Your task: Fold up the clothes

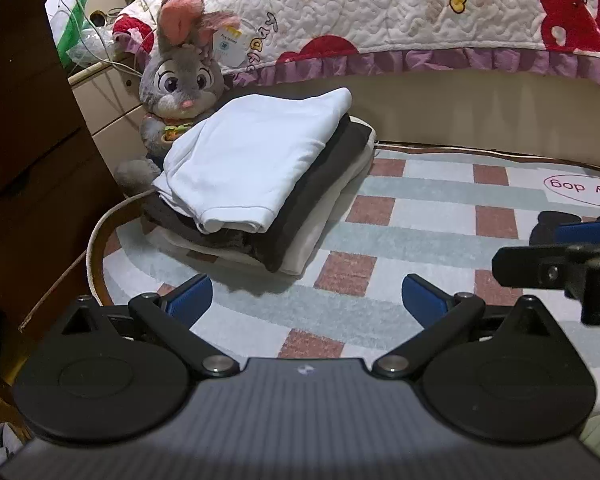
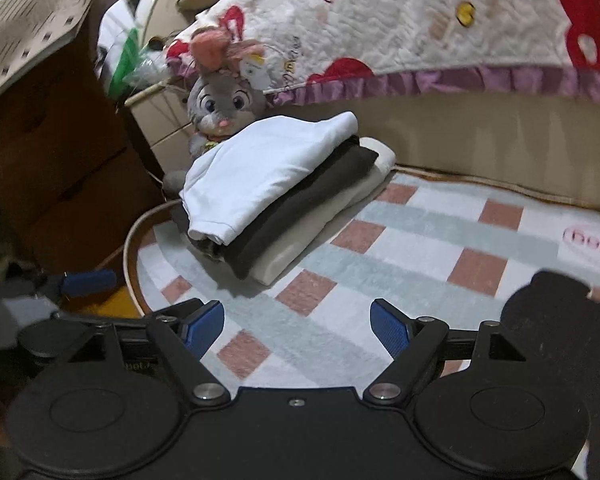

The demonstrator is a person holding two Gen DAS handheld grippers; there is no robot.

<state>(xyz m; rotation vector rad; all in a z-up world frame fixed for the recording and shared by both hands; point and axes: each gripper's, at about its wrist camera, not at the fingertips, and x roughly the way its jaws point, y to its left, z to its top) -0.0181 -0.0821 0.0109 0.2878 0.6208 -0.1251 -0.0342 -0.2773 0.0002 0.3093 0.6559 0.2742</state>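
Here the stack of folded clothes [image 1: 260, 184] sits left of centre in the left wrist view and just above centre-left in the right wrist view, resting on the checked rug [image 1: 400, 216]. A white garment [image 1: 256, 160] lies on top, a dark grey garment [image 1: 320, 200] under it, and a cream garment [image 1: 316, 236] at the bottom. The stack's long axis runs on a diagonal, from the lower left of the frame up toward the upper right; its near short end, where folded edges and a hem show, faces the lower left. The cream layer juts out past the others along the right side.

Both pairs of tongs stand wide open with nothing between the blue pads, only bare rug. The left tongs [image 1: 306, 300] fill the bottom of their own view, apart from the stack; the right tongs [image 2: 298, 326] do likewise, and their view is somewhat blurred. At the right edge of the left wrist view a black part with a blue pad shows, probably the other tool.

The rug is pale with green-grey bands and brick-red squares, and carries an oval with lettering at the right. Behind the stack sits a grey plush rabbit [image 1: 180, 80] with pink ears and a paper tag. A quilted bedspread [image 1: 420, 12] with red patches and a purple frill hangs over the bed's beige side across the top. A brown cardboard box [image 1: 24, 140] fills the left side.
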